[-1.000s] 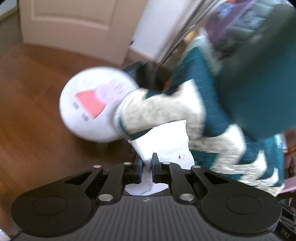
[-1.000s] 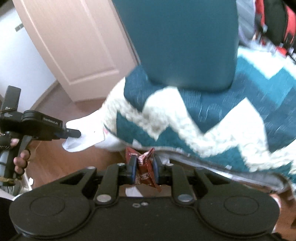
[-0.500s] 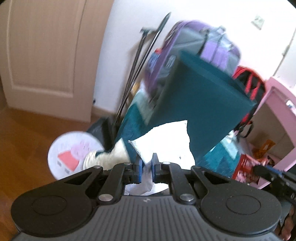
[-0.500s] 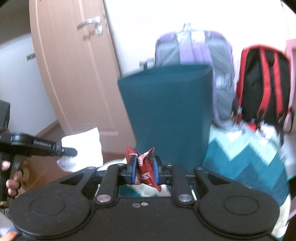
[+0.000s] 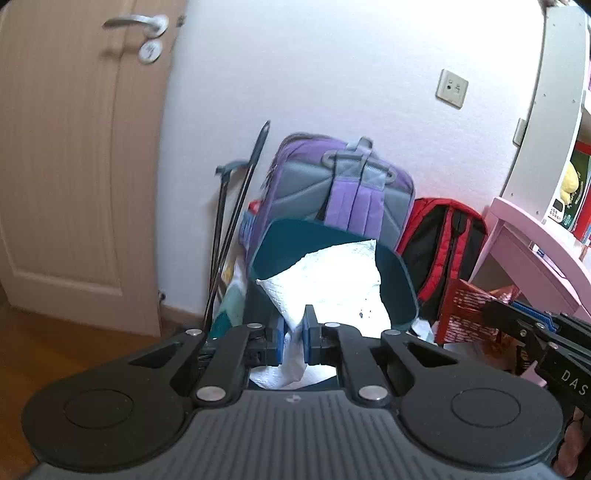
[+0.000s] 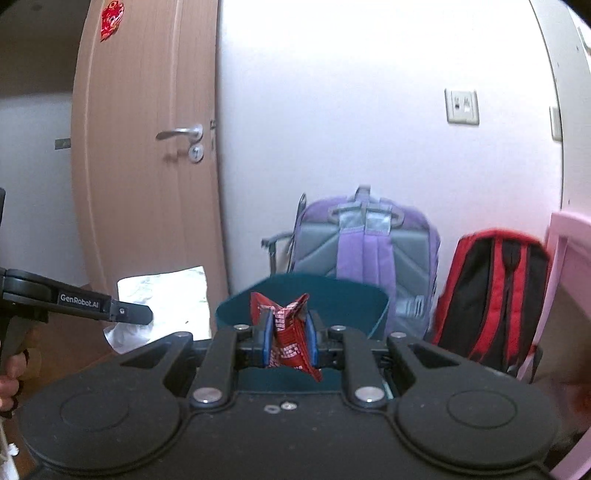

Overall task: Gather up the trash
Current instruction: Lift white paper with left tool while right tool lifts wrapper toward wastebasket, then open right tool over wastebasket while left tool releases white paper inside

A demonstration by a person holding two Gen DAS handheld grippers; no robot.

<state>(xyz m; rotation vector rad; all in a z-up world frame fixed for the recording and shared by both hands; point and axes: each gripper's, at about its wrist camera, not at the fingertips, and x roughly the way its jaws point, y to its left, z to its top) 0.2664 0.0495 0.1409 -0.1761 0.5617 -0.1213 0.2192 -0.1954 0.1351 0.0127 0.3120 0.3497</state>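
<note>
- Big white wall (image 5: 332,74) at the back, with a pale switch plate (image 5: 451,88) high up on it.
- Tall light-brown door (image 5: 74,166) to the left, silver handle (image 5: 135,20) near the top in the left wrist view.
- Brown wood floor (image 5: 55,347) low on the left, under the door.
- Pink table (image 5: 532,236) on the right, white shelf unit (image 5: 546,92) standing above it.
- Purple and grey backpack (image 5: 343,188) leaning on the wall, straps facing out.
- Red and black backpack (image 6: 495,291) just beside the purple one, on its right.
- Dark teal bin (image 5: 332,254) in front of the purple backpack, open at the top, teal inside.
- Thin dark poles (image 5: 236,221) leaning on the wall between the door and the bin.
- Left gripper (image 5: 291,339), black with blue pads, jaws squeezed tight on a white paper towel (image 5: 332,280).
- Paper towel sticking up and fanning out, seen right in front of the bin's open top in the left wrist view; seen left of the bin, in front of the door, in the right wrist view.
- Right gripper (image 6: 288,341), jaws narrow, pinching a red snack wrapper (image 6: 286,328).
- Wrapper crumpled, top corners poking up, seen in front of the bin's rim.
- Bits of a person's hand (image 6: 11,373) at the far left edge of the right wrist view, on the left gripper's handle.
</note>
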